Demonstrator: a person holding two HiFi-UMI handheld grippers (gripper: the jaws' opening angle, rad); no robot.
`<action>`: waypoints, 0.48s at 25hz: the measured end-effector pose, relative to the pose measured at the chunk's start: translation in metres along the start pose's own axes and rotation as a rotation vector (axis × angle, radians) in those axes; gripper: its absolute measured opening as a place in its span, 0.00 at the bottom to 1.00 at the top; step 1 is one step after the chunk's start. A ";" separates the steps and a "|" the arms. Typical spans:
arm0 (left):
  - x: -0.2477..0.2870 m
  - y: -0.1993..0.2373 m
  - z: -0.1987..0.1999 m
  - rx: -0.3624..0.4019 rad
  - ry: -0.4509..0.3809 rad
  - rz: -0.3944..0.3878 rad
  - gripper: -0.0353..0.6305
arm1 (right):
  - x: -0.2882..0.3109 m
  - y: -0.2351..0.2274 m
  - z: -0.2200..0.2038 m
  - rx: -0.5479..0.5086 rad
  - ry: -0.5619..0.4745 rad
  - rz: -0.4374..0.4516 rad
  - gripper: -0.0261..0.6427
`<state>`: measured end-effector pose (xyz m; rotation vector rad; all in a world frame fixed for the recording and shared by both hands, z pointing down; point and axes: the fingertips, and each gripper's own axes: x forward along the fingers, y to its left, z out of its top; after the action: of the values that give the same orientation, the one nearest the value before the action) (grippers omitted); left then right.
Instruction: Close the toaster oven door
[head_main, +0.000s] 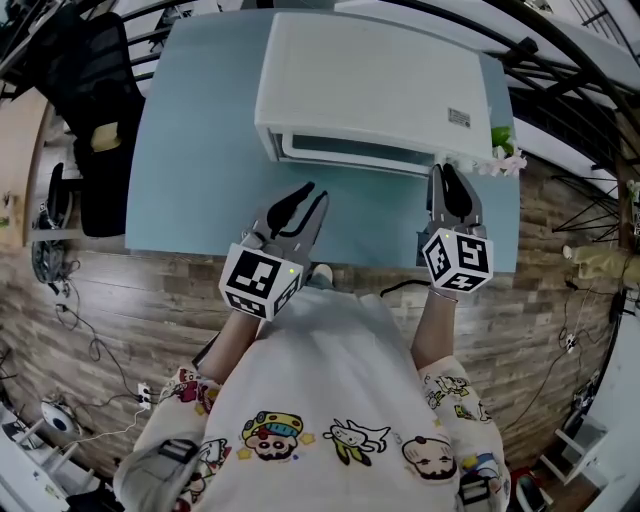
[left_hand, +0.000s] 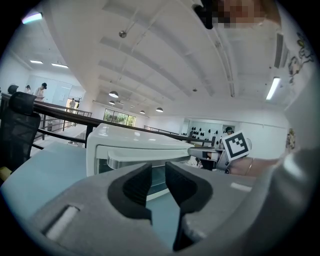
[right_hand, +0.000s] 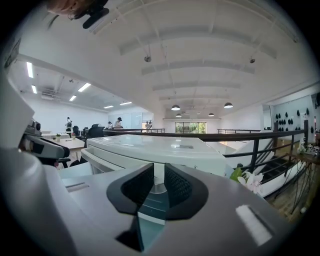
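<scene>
Head view: a white toaster oven (head_main: 370, 80) is set at the far centre of a light blue table (head_main: 200, 190), with its door (head_main: 350, 150) facing the near side. The left gripper (head_main: 312, 197) is held over the table, near the door's middle but apart from it. The right gripper (head_main: 445, 172) is placed at the oven's near right corner, just left of some white flowers (head_main: 505, 158).

Left gripper view: the jaws are held narrowly apart with nothing between them. The oven (left_hand: 135, 142) is seen beyond and slightly left.

Right gripper view: only a slim gap is left between the jaws and nothing is clamped. The oven's corner (right_hand: 158, 172) is framed in that gap.
</scene>
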<state>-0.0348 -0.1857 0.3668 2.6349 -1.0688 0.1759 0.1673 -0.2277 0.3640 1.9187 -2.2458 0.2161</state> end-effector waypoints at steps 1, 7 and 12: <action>-0.002 0.000 0.001 -0.001 -0.004 0.003 0.17 | -0.002 0.000 0.001 -0.002 -0.001 -0.001 0.13; -0.013 -0.003 0.004 0.005 -0.023 0.011 0.17 | -0.021 0.010 0.006 -0.003 -0.023 0.011 0.14; -0.027 -0.005 0.001 0.002 -0.029 0.021 0.17 | -0.040 0.030 -0.002 -0.011 -0.020 0.038 0.13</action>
<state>-0.0508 -0.1651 0.3588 2.6361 -1.1065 0.1435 0.1441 -0.1837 0.3567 1.8820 -2.2932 0.1897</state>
